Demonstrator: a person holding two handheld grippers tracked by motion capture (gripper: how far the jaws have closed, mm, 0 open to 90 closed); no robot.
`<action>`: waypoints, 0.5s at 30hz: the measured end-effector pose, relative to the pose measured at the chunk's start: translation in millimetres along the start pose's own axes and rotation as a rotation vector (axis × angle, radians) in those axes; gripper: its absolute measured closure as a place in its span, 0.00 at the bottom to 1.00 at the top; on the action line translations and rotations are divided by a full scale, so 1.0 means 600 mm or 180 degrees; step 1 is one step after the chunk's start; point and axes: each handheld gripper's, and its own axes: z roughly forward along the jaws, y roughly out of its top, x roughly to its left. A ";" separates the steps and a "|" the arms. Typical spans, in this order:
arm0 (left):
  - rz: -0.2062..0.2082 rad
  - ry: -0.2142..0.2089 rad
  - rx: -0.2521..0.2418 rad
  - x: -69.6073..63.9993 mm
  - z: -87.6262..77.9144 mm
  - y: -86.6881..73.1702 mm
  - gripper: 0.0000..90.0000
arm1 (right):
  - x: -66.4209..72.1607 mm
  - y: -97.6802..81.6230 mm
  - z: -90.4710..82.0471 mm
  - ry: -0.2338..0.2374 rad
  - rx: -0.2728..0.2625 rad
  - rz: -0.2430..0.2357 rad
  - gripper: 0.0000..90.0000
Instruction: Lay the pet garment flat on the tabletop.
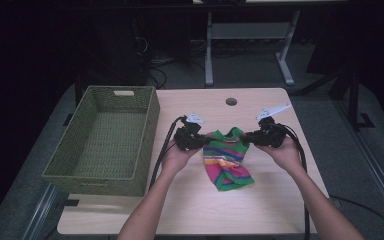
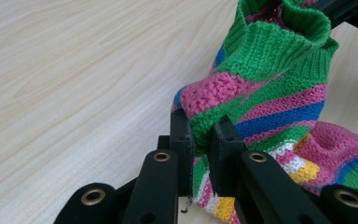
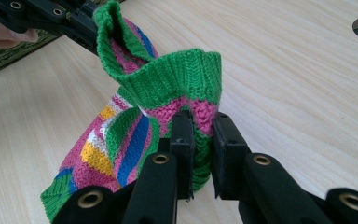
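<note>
Nearest me, my forearms come in low, and I've got a gripper in each hand over the bench [image 1: 190, 210]. The left gripper [image 1: 203, 141] has its fingers [image 2: 182, 140] pinched tight on the sock's [image 1: 227, 160] knit, just under the green ribbed cuff [image 2: 279, 42] on one side. The right gripper [image 1: 246, 138] does the same on the opposite side, fingers [image 3: 223, 140] clamped on the pink-and-green band below the cuff. So both are holding the sock, one on each side of its mouth, and the opening sits slack between them.

The sock itself hangs from the two grips near the middle of the bench, its striped foot trailing down toward me and, as far as I can tell, resting on the wood. It's soft, light, stretchy stuff: it will sag and fold wherever it isn't held, and there's nothing here to break. I judge the ribbed cuff is the right place to hold, thick enough for the fingers to bite without slipping. A thin pinch of one layer could creep out if I pull the hands apart too hard.

Further out on the left stands the green woven basket [image 1: 147, 135], well apart from the sock. Beyond that, a round cable hole [image 1: 231, 101] near the bench's far edge.
</note>
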 end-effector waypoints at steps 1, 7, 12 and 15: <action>-0.0007 0.0000 0.0008 0.002 0.002 0.000 0.90 | -0.002 0.000 0.001 -0.0006 0.0006 -0.0003 0.89; -0.0007 -0.0001 0.0060 0.007 0.012 0.008 0.90 | -0.011 -0.001 0.008 -0.0027 0.0023 0.0025 0.89; 0.0005 0.0025 0.0075 0.009 0.018 0.016 0.90 | -0.020 -0.003 0.011 -0.0044 0.0024 0.0077 0.88; 0.0005 0.0046 0.0087 0.011 0.020 0.017 0.90 | -0.024 -0.004 0.013 -0.0048 0.0005 0.0096 0.88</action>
